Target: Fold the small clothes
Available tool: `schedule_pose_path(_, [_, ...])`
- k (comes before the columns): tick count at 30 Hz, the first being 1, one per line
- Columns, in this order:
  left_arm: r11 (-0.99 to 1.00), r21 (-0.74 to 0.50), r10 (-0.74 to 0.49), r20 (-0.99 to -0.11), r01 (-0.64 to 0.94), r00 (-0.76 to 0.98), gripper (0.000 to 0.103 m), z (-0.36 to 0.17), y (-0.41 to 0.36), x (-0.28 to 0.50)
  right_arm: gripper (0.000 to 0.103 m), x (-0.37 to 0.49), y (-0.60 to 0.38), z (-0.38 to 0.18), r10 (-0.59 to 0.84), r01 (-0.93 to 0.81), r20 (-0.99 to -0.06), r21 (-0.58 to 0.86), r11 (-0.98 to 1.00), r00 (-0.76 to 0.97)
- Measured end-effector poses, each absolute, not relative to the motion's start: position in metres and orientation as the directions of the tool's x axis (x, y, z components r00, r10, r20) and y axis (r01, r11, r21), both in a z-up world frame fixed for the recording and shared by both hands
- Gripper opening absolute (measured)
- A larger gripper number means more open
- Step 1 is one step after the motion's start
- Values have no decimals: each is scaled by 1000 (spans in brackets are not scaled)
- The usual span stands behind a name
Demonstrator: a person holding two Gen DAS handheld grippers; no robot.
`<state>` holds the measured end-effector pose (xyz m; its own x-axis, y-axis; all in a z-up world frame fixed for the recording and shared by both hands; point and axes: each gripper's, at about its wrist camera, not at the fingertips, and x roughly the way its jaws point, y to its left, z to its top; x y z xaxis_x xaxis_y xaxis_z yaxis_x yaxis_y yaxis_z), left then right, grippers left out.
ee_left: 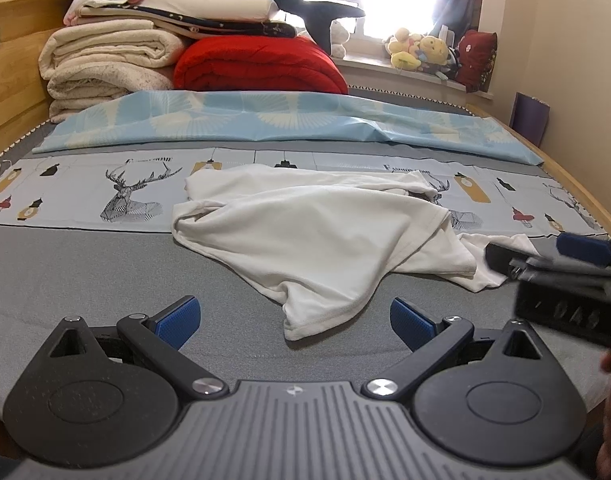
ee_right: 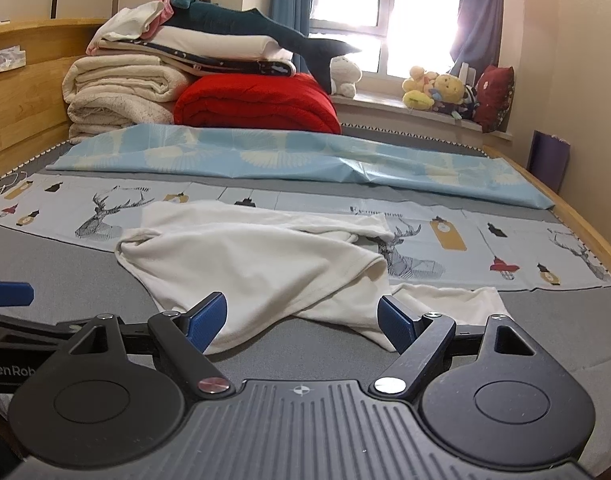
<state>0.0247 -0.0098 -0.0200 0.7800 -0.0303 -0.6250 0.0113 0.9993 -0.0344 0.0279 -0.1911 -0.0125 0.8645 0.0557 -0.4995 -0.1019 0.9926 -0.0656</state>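
Note:
A small white garment lies crumpled on the grey bed cover, partly over a printed deer cloth. My left gripper stands open just short of the garment's near corner, nothing between its blue pads. In the right wrist view the same white garment spreads ahead. My right gripper is open, its blue pads either side of the garment's near folds and not pressing on them. From the left wrist view, the right gripper's body shows at the right edge beside the garment's sleeve.
Folded cream blankets, a red quilt and a dark plush fish are stacked at the bed's head. A light-blue sheet lies across the bed. Stuffed toys sit on the windowsill. Wooden bed frame runs along the right.

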Motion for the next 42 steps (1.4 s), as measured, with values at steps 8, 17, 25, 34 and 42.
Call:
schedule_pose_path(8, [999, -29, -7, -686, -18, 728, 44, -31, -1, 36, 77, 47, -223, 28, 54, -79, -417, -42, 996, 907])
schedule_pose_path(17, [984, -177, -143, -751, 11, 644, 28, -38, 12, 72, 19, 87, -290, -3, -20, 65, -520, 69, 995, 854])
schedule_pose_path(25, [968, -251, -224, -845, 10, 485, 33, -79, 19, 159, 19, 90, -313, -6, -9, 52, -501, 71, 996, 865])
schedule_pose_path(34, [943, -304, -231, -891, -137, 390, 43, -124, 18, 198, 29, 90, -341, -8, 14, 48, -535, 103, 994, 845])
schedule_pose_path(42, [969, -248, -228, -856, 17, 464, 5, -91, 15, 169, 30, 92, -356, -15, -38, 126, -581, 112, 986, 813])
